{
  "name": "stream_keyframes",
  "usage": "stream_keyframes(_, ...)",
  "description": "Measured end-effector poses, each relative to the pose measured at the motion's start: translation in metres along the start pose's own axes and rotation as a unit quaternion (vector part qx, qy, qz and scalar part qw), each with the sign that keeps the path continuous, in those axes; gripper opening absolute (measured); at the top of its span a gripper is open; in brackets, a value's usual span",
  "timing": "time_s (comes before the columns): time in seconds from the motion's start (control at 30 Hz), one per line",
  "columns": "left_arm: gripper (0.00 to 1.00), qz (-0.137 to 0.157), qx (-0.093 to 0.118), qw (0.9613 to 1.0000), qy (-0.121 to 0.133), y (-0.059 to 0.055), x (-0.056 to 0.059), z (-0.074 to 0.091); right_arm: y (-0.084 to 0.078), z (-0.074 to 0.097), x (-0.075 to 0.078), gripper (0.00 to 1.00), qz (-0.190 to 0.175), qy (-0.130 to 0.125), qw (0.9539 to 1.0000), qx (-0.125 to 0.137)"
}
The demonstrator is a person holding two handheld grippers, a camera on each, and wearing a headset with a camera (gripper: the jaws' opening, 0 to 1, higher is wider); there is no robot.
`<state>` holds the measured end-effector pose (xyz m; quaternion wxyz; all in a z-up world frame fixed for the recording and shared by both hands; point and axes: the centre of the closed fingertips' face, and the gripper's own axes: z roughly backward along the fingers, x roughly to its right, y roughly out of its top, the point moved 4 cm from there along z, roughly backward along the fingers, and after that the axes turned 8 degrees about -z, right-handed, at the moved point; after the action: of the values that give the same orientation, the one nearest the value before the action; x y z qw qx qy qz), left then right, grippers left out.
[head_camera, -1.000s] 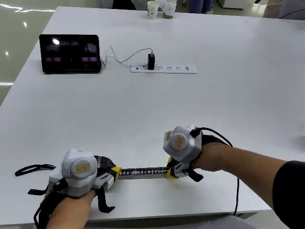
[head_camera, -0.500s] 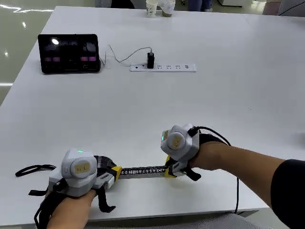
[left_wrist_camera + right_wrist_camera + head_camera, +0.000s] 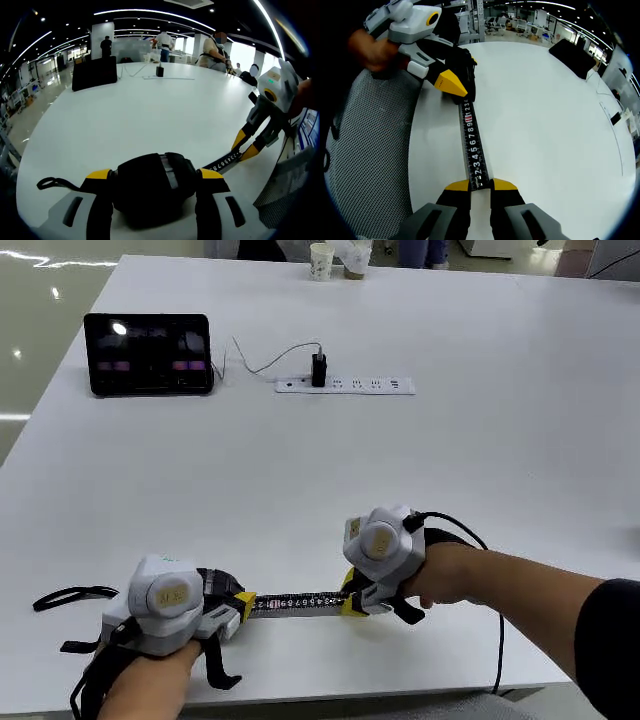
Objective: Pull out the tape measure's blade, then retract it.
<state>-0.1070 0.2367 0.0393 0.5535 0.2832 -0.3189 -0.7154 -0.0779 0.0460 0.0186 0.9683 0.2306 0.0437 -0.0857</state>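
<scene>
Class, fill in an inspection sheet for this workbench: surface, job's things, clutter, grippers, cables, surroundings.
Surface: white table, flat, bare around the work.
Job's things: black tape measure case on the table; blade drawn out flat, numbers up.
Clutter: tablet far left; paper cup at far edge.
Grippers: left gripper shut on the case; right gripper shut on the blade's tip.
Cables: power strip with plugged charger, thin cable toward the tablet; black cable trailing from the right gripper.
Surroundings: people standing beyond the table.
</scene>
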Motion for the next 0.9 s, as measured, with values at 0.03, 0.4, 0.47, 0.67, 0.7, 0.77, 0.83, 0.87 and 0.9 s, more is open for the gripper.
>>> stream_keyframes(0.03, 0.62, 0.000, 0.000, 1.0000, 0.000, 0.0001, 0.0001, 0.0000, 0.0003, -0.0003, 0.0000, 0.11, -0.004, -0.001, 1.0000, 0.003)
stream_keyframes(0.4, 0.62, 0.001, 0.000, 1.0000, 0.000, 0.0005, 0.0007, 0.0007, 0.0021, -0.0012, -0.0010, 0.11, -0.005, -0.003, 1.0000, 0.003)
stream_keyframes(0.47, 0.62, 0.001, 0.000, 1.0000, -0.001, 0.0006, 0.0009, 0.0008, 0.0029, -0.0017, -0.0011, 0.11, -0.005, -0.002, 1.0000, 0.002)
stream_keyframes(0.67, 0.62, 0.002, 0.000, 1.0000, -0.001, 0.0005, 0.0010, 0.0009, 0.0054, -0.0032, -0.0017, 0.11, -0.006, 0.001, 1.0000, 0.003)
stream_keyframes(0.7, 0.62, 0.002, 0.001, 1.0000, -0.001, 0.0005, 0.0009, 0.0010, 0.0056, -0.0035, -0.0023, 0.11, -0.006, 0.000, 1.0000, 0.003)
stream_keyframes(0.77, 0.62, 0.002, 0.001, 1.0000, -0.001, 0.0004, 0.0009, 0.0010, 0.0061, -0.0039, -0.0030, 0.11, -0.006, -0.003, 1.0000, 0.003)
stream_keyframes(0.83, 0.62, 0.002, 0.001, 1.0000, -0.001, 0.0003, 0.0010, 0.0010, 0.0068, -0.0046, -0.0033, 0.11, -0.007, -0.006, 0.9999, 0.003)
stream_keyframes(0.87, 0.62, 0.002, 0.001, 1.0000, -0.001, 0.0003, 0.0010, 0.0011, 0.0071, -0.0050, -0.0034, 0.11, -0.007, -0.008, 0.9999, 0.003)
stream_keyframes(0.9, 0.62, 0.002, 0.000, 1.0000, -0.001, 0.0002, 0.0010, 0.0011, 0.0074, -0.0052, -0.0038, 0.11, -0.006, -0.009, 0.9999, 0.003)
